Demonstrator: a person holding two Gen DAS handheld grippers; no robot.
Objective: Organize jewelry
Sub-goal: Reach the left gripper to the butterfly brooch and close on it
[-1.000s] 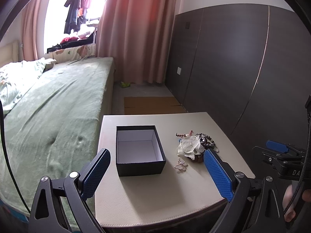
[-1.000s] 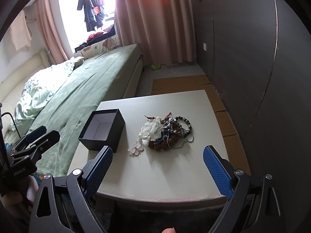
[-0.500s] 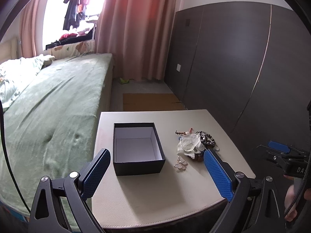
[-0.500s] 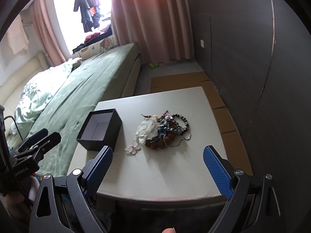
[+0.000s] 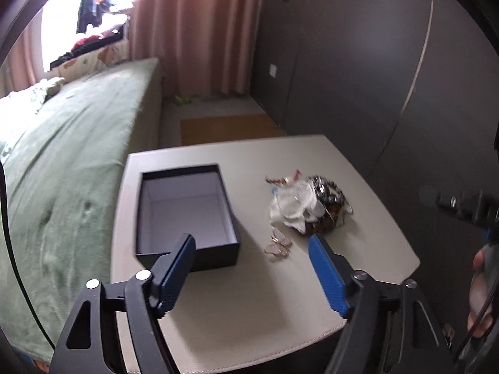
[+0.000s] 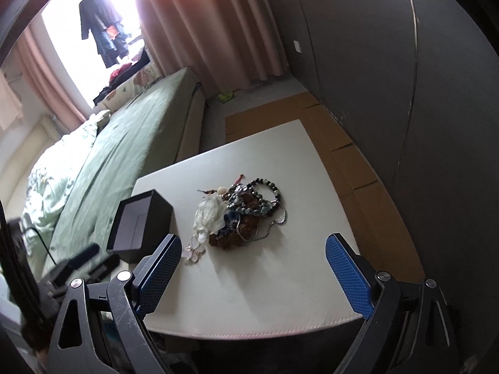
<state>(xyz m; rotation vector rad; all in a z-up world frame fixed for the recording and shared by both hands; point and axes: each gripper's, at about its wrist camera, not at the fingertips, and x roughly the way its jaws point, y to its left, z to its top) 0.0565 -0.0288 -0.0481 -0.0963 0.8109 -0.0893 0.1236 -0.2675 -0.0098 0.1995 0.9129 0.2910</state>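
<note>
An open black box (image 5: 184,215) (image 6: 140,224) with a pale, bare inside sits on the left part of a small beige table (image 5: 249,296) (image 6: 265,280). To its right lies a tangled jewelry pile (image 5: 308,208) (image 6: 240,215) of bead strands, chains and a white piece. A pink butterfly piece (image 5: 279,247) (image 6: 195,251) lies apart at the pile's near-left. My left gripper (image 5: 251,251) hovers over the table's near part, its jaws closing on nothing. My right gripper (image 6: 252,249) hangs open and empty near the front edge.
A bed with a green cover (image 5: 62,162) (image 6: 131,143) runs along the table's left side. Dark wall panels (image 5: 358,62) (image 6: 421,78) stand close on the right. Brown cardboard (image 6: 280,115) lies on the floor beyond the table, pink curtains (image 5: 193,28) at the back.
Both grippers have moved closer to the table and lower. The left jaws have narrowed. The right view has rolled, so the table now looks tilted.
</note>
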